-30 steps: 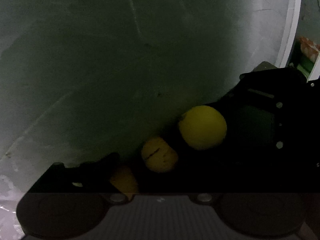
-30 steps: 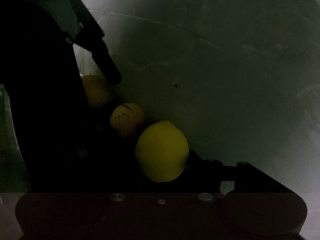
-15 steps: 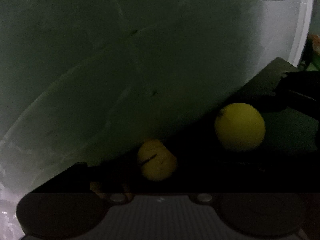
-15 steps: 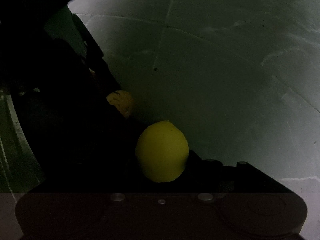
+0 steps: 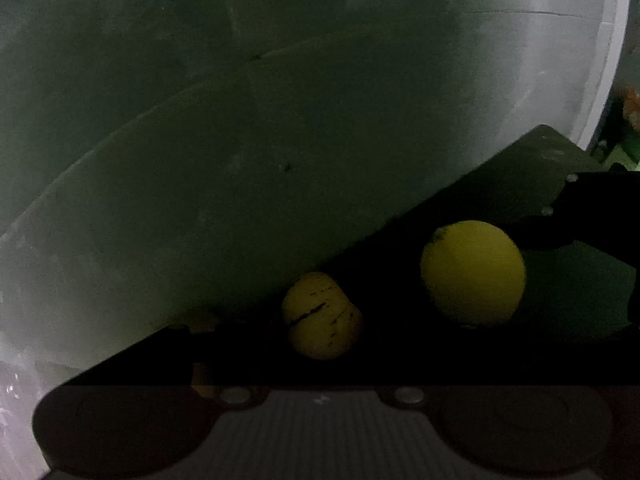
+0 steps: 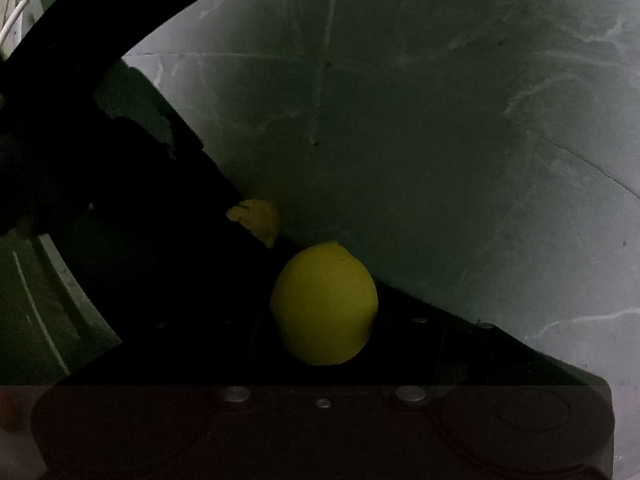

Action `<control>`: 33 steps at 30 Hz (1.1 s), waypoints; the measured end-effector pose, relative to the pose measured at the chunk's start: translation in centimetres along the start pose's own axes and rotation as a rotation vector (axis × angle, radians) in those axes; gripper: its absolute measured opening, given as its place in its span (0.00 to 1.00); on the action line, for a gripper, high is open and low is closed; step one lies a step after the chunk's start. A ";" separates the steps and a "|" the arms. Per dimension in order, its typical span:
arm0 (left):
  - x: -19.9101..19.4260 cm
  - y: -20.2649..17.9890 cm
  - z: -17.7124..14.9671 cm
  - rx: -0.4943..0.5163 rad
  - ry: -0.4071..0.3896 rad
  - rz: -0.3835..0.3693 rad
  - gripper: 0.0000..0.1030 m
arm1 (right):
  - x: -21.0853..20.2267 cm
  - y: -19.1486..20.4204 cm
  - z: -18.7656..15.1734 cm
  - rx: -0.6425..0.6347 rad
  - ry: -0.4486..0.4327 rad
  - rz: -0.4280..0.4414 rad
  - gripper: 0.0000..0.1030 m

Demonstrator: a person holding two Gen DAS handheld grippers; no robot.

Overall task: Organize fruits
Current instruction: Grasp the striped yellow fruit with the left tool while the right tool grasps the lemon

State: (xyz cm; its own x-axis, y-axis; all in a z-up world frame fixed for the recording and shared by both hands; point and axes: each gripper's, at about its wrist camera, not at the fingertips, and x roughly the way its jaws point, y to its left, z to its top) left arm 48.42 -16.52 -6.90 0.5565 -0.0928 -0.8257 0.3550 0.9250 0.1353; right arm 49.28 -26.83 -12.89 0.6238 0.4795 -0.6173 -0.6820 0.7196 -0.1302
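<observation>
Right gripper (image 6: pixel 324 308) fingers pinch round yellow lemon (image 6: pixel 324 304) above grey floor; left gripper (image 5: pixel 320 316) fingers pinch small yellow black-streaked fruit (image 5: pixel 321 315). Smooth lemon might slip from a loose pinch.

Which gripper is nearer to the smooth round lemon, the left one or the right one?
Right. The lemon sits between the right gripper's fingers, apparently held. From the left gripper it lies off to the right; the dark-streaked yellow fruit is directly ahead.
</observation>
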 end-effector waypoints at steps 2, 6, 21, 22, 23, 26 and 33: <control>-0.7 -0.4 -0.4 0.001 -0.006 -0.014 0.45 | 0.0 0.2 0.0 0.013 -0.001 0.001 0.55; -2.0 -1.5 -1.1 0.005 -0.013 -0.032 0.45 | -1.1 0.5 -0.5 0.034 -0.003 -0.007 0.55; -8.0 -0.3 -5.4 -0.023 -0.059 -0.088 0.45 | -7.1 4.1 -1.2 0.108 -0.026 -0.060 0.55; -7.9 0.1 -5.0 -0.023 -0.059 -0.091 0.45 | -7.4 4.5 -1.3 0.109 -0.025 -0.064 0.55; -8.2 0.1 -5.3 -0.022 -0.059 -0.093 0.45 | -7.7 4.9 -1.3 0.111 -0.023 -0.067 0.55; -9.2 1.1 -6.6 -0.022 -0.060 -0.100 0.45 | -9.0 6.0 -1.7 0.121 -0.017 -0.080 0.55; -10.3 1.0 -9.8 -0.023 -0.057 -0.123 0.45 | -11.8 9.0 -2.9 0.154 0.013 -0.097 0.55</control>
State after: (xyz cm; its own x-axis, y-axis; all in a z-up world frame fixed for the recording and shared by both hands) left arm 35.69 -11.08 -3.60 0.5519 -0.2264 -0.8026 0.4061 0.9136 0.0215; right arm 34.62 -27.47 -9.02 0.6785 0.3979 -0.6176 -0.5513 0.8314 -0.0700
